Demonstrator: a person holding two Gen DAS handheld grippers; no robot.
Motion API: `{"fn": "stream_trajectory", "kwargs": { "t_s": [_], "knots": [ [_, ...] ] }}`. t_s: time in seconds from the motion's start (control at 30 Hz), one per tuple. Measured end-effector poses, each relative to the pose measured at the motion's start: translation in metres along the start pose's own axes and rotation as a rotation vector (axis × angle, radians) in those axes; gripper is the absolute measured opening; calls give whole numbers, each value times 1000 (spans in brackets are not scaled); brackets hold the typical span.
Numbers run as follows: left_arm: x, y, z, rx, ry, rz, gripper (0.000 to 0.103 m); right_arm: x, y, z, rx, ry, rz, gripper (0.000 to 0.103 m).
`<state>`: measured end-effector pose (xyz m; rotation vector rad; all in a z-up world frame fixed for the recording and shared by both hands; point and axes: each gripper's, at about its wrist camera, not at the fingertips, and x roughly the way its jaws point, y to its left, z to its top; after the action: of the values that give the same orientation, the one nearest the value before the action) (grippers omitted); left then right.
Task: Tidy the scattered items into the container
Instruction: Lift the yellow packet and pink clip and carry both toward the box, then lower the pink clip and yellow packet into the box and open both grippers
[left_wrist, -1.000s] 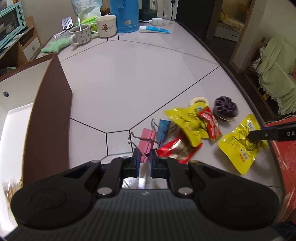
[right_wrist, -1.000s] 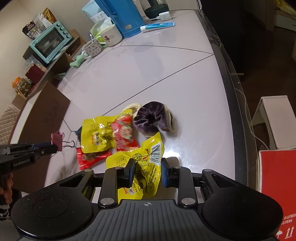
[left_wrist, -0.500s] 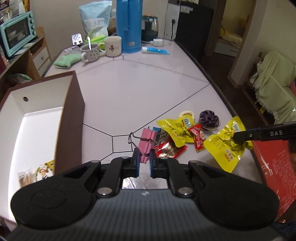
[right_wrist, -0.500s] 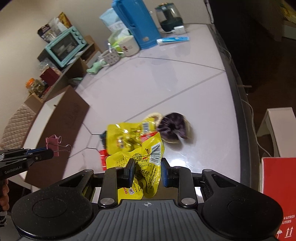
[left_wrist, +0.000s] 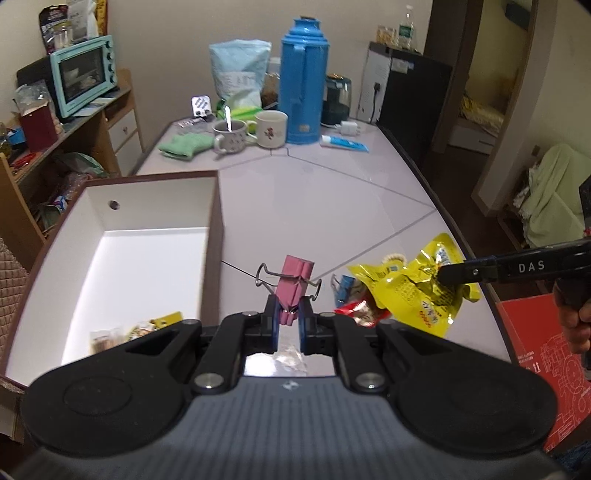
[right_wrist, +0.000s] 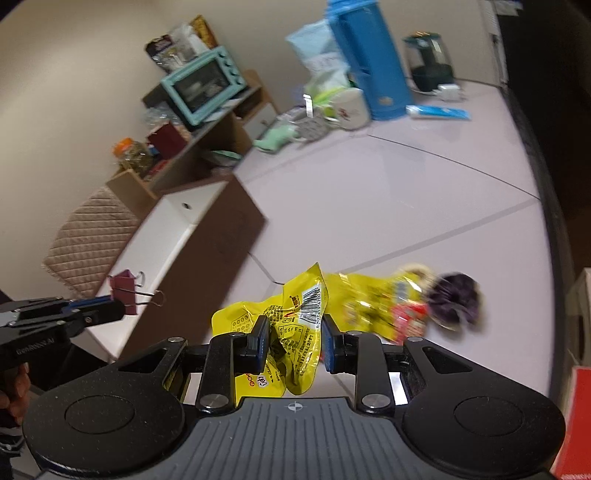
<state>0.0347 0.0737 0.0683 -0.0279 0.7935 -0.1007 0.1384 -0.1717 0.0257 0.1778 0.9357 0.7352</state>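
Observation:
My left gripper (left_wrist: 288, 317) is shut on a pink binder clip (left_wrist: 293, 282), lifted above the table just right of the brown box (left_wrist: 218, 229) with white inside. The same clip (right_wrist: 123, 286) shows in the right wrist view, over the box (right_wrist: 207, 236). My right gripper (right_wrist: 293, 332) is shut on a crumpled yellow snack packet (right_wrist: 291, 317), held in the air; the packet (left_wrist: 417, 291) hangs right of the clip. On the table lie a blue binder clip (left_wrist: 345, 286), a red packet (left_wrist: 360, 310), another yellow packet (right_wrist: 373, 295), a purple scrunchie (right_wrist: 456, 299) and a beige hair tie (left_wrist: 393, 257).
Several small packets (left_wrist: 147, 328) lie in the box's near corner. At the table's far end stand a blue thermos (left_wrist: 303, 81), two mugs (left_wrist: 271, 129), a green cloth (left_wrist: 183, 146) and a toothpaste tube (left_wrist: 343, 143). A red carton (left_wrist: 535, 354) sits at the right.
Both grippers have risen and drawn back with their loads; the clip and the yellow packet left the table. The box's interior came into the left view.

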Motion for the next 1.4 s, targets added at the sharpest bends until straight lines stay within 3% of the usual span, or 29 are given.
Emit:
{"fn": "stream_trajectory", "kwargs": {
  "t_s": [0.37, 0.73, 1.13, 1.4],
  "knots": [
    [-36, 90, 6, -2, -35, 41, 7, 46, 98, 28, -90, -39, 71, 27],
    [-28, 172, 10, 13, -25, 64, 7, 114, 173, 51, -168, -37, 66, 27],
    [19, 218, 20, 13, 22, 42, 7, 181, 201, 67, -234, -6, -31, 27],
    [66, 236, 24, 1, 91, 52, 7, 247, 201, 72, -266, 92, -107, 28]
  ]
}}
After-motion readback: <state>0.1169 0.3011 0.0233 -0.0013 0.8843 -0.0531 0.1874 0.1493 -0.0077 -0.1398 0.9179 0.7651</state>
